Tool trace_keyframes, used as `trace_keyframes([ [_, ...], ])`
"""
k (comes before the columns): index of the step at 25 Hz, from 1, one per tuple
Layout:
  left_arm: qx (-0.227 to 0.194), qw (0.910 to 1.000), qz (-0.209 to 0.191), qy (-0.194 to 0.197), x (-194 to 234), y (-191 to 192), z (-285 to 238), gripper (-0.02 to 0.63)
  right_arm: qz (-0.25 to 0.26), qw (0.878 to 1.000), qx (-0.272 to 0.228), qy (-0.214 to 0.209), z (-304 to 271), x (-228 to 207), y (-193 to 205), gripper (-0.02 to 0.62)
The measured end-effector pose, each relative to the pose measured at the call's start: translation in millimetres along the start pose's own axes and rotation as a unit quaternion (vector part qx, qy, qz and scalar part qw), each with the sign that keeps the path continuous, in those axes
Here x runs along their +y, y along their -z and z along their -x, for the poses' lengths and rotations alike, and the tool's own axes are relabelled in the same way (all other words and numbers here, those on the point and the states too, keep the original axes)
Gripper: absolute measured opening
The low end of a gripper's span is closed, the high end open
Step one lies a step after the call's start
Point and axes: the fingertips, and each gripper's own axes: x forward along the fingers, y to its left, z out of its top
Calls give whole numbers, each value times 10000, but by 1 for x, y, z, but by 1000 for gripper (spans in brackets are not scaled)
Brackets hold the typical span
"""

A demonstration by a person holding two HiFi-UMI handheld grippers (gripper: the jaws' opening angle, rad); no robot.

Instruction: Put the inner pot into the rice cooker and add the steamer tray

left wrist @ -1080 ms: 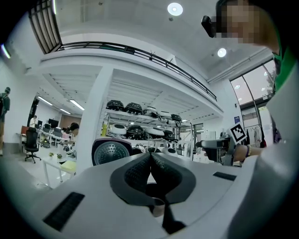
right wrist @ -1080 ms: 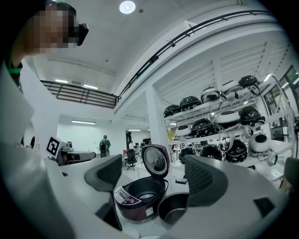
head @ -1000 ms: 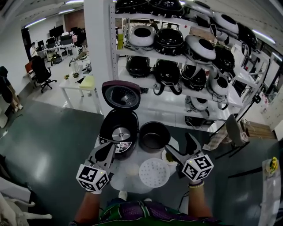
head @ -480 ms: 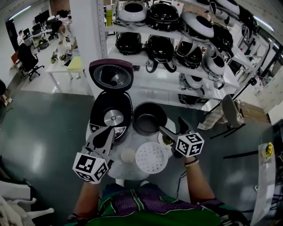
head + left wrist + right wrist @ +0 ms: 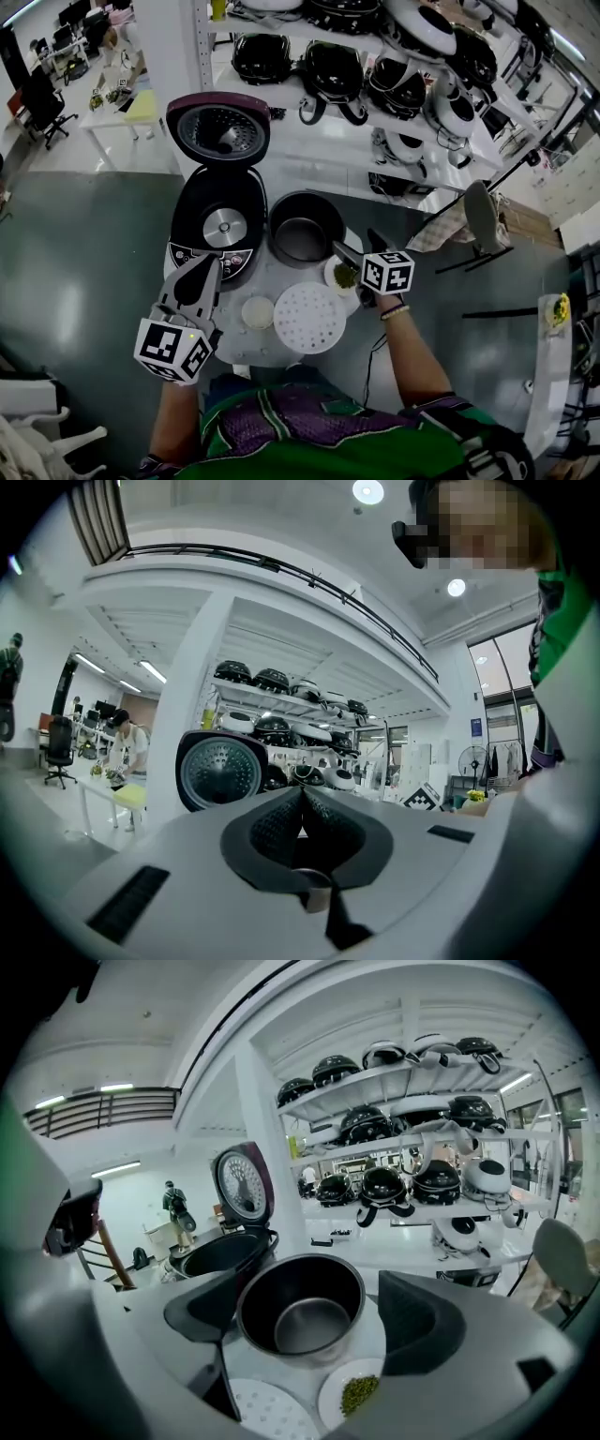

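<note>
The first step is just beginning: the right gripper (image 5: 357, 246) is pointing down at the inner pot (image 5: 303, 230), jaws wide apart and gripping nothing. The pot is sitting on the table just beside the open rice cooker (image 5: 217, 225), and the steamer tray (image 5: 309, 317) is lying nearer the person. The next move is likely calling for a grip on the pot's rim, while the left gripper (image 5: 202, 267) is hovering with its jaws together and empty. Everything is resting on a small round white table (image 5: 239, 345) in a grey-floored room where shelves (image 5: 375, 112) are holding many other cookers.
</note>
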Motion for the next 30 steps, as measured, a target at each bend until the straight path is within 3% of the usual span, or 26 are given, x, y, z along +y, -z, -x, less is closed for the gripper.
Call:
trace_keyframes([
  [7,114,9998,81,-140,12,12,-10,21,6,9990,437,60,-40,-24,23,423],
  [12,213,9996,56,-151,14,22,-16,21,-60,9975,700,-26,-65,-36,36,357],
  [18,341,9988,91,-340,23,29,-15,21,-112,9912,1277,319,-88,-63,64,288],
  [30,477,9969,171,-604,36,38,-8,21,-425,9806,1814,609,-128,-78,85,256],
])
